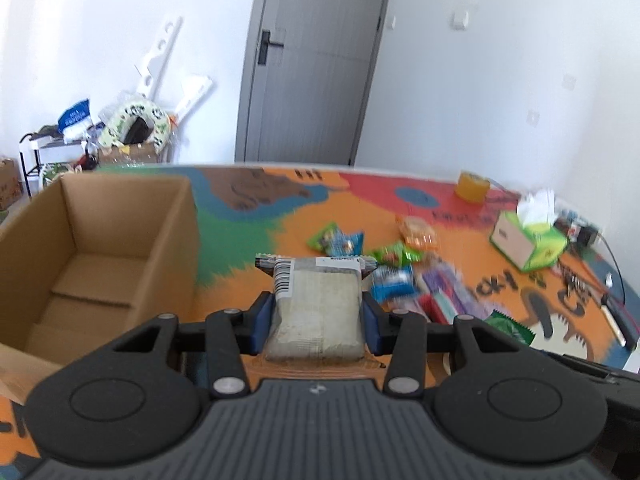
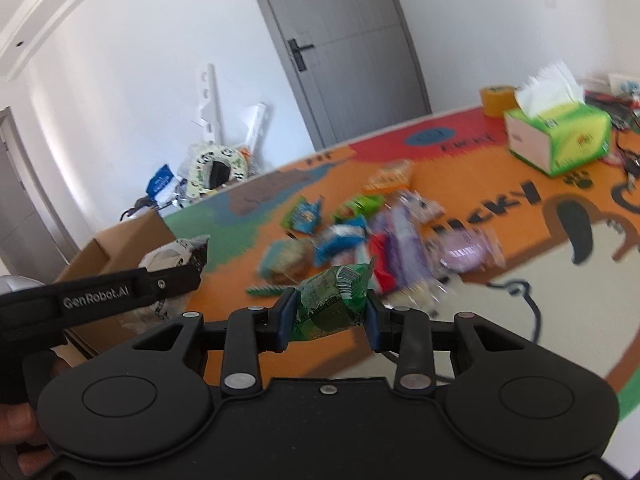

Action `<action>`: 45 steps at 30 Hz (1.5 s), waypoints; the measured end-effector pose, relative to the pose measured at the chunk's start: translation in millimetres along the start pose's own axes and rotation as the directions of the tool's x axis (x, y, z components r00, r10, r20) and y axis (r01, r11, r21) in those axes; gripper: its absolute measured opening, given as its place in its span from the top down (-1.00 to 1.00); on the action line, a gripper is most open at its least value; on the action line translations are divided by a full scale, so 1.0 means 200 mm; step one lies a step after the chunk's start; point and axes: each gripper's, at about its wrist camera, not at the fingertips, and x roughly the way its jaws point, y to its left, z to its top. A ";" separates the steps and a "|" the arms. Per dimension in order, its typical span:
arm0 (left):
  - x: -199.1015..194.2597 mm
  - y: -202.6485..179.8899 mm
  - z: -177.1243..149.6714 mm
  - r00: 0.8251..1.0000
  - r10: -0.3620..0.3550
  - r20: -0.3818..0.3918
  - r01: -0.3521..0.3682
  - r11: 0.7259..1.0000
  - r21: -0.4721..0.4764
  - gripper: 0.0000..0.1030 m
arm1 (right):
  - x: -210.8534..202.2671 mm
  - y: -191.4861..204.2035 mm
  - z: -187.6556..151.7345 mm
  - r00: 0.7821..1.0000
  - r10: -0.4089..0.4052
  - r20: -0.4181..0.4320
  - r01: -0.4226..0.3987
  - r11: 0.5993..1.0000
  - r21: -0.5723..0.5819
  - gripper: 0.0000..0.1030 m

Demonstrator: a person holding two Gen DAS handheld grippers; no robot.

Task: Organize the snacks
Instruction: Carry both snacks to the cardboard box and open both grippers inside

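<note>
My left gripper point(image 1: 316, 320) is shut on a pale grey snack packet point(image 1: 316, 312) with a barcode end, held above the colourful mat. An open cardboard box point(image 1: 100, 256) stands to its left, its inside bare. My right gripper point(image 2: 330, 316) is shut on a green snack packet point(image 2: 334, 300). In the right wrist view the left gripper point(image 2: 176, 276) appears at the left with its pale packet point(image 2: 172, 256), in front of the cardboard box point(image 2: 120, 240). A pile of loose snack packets point(image 2: 360, 232) lies on the mat beyond; the same pile point(image 1: 400, 276) shows in the left wrist view.
A green tissue box point(image 2: 560, 136) and a roll of orange tape point(image 2: 496, 100) stand at the mat's far right, with cables point(image 2: 624, 160) beside them. A dark cable point(image 2: 520, 296) crosses the mat near the right gripper. Clutter point(image 1: 128, 128) and a grey door point(image 1: 312, 60) lie behind.
</note>
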 end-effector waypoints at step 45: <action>-0.29 0.84 0.16 0.953 0.288 0.098 -0.245 0.918 -0.313 -0.09 | 0.33 0.90 0.17 0.957 0.286 -0.041 -0.288 0.937 -0.196 0.31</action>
